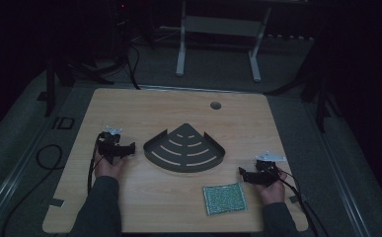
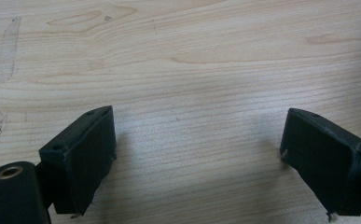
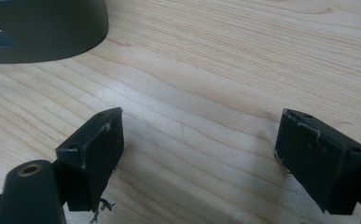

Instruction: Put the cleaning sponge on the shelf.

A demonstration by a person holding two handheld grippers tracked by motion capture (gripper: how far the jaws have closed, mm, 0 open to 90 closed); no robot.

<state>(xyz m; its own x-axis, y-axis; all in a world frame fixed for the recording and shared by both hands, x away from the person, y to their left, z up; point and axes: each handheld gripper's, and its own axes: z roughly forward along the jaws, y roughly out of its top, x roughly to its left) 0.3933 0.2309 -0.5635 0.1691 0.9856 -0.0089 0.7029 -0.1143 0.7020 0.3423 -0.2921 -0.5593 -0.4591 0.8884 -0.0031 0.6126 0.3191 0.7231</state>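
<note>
A dark grey fan-shaped corner shelf (image 1: 184,148) with curved slots lies in the middle of the wooden table (image 1: 178,103). A green sponge-like pad (image 1: 224,198) lies flat near the front edge, to the right. My left gripper (image 1: 129,149) rests on the table left of the shelf, jaws wide apart, open, over bare wood (image 2: 197,140). My right gripper (image 1: 244,174) sits right of the shelf and just above the pad, also open with nothing between its pads (image 3: 199,149). The shelf's rim (image 3: 43,32) shows at the top left of the right gripper view.
A round cable hole (image 1: 215,105) is near the table's far edge. Cables trail from both grippers off the front. Beyond the table stands a white metal frame (image 1: 218,44) on a dark floor. Bare wood surrounds the shelf.
</note>
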